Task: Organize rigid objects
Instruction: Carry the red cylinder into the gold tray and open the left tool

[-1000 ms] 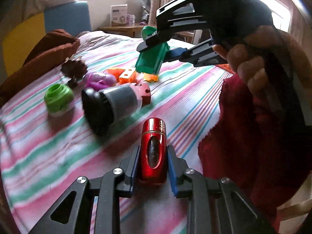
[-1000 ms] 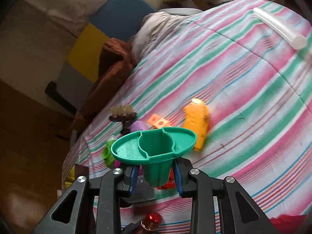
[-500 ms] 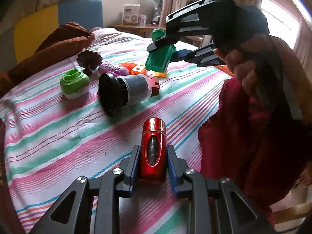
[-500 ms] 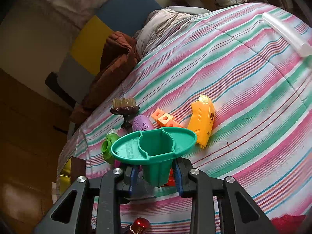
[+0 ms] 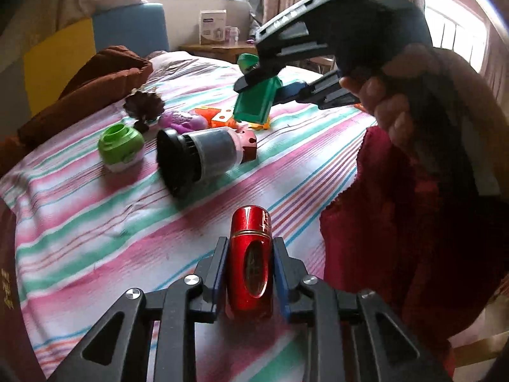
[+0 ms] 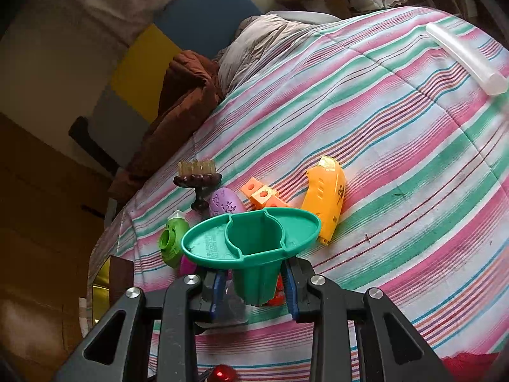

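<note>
- I am holding my left gripper [image 5: 249,273] low over the striped bedspread [image 5: 95,222], fingers pointing forward and roughly level, with both blue pads pressing the sides of a red metallic cylinder [image 5: 251,254] that is standing up between them.
- Ahead and to the left on the bedspread, a green round container [image 5: 121,143] is sitting beside a black-capped grey cylinder [image 5: 203,156] that is lying on its side, with a purple egg-shaped piece [image 5: 183,119] and orange blocks [image 5: 219,117] just behind.
- I am raising my right gripper [image 6: 254,283] above that cluster, tilting it down toward the bed; my right hand [image 5: 391,95] is wrapping the handle at the upper right of the left wrist view.
- Its fingers are clamping the stem of a teal cup with an oval rim [image 6: 251,238], keeping it in the air, apart from the bedspread.
- Past the cup, a yellow curved shell [image 6: 326,197] is lying on the stripes, and a clear tube [image 6: 464,57] is resting well apart at the far right.
</note>
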### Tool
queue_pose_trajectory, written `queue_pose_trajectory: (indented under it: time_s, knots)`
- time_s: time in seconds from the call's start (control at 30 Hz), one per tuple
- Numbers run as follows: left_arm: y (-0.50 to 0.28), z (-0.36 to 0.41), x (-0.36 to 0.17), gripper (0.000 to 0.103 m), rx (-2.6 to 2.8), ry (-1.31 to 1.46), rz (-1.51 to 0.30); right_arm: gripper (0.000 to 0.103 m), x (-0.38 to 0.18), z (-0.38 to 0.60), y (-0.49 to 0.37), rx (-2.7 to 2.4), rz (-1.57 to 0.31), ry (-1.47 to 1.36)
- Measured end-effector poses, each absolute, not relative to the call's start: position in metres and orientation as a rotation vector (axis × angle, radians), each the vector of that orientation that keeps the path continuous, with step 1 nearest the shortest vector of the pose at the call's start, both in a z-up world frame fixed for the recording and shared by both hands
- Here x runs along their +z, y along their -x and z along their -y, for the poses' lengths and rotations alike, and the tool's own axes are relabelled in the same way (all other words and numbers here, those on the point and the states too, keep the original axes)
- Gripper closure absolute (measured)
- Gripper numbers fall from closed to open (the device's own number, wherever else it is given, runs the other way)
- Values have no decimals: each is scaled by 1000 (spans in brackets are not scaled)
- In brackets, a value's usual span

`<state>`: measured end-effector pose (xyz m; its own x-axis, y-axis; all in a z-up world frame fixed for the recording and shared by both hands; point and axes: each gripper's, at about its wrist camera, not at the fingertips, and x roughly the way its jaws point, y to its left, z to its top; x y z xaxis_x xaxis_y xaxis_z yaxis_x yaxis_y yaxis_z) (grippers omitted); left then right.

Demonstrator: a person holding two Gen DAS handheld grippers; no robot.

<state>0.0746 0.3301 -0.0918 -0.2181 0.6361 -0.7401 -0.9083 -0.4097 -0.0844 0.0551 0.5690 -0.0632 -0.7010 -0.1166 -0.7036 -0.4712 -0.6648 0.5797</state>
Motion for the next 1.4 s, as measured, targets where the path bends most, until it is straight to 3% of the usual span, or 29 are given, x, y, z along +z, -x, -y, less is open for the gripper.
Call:
queue_pose_trajectory:
  time_s: [0.7,1.0,1.4]
  knots:
    - [-48,-185,-18,77,2110,797,-109,72,-50,-545,-49,2563,-1009,1107]
    - [2,-112,-19,77,2321,873,-4,72,-39,-535,-48,2641,-959,1058]
    - [66,-40,-64,77,2457,1175,18,72,-17,-518,-52,2791,-881,949]
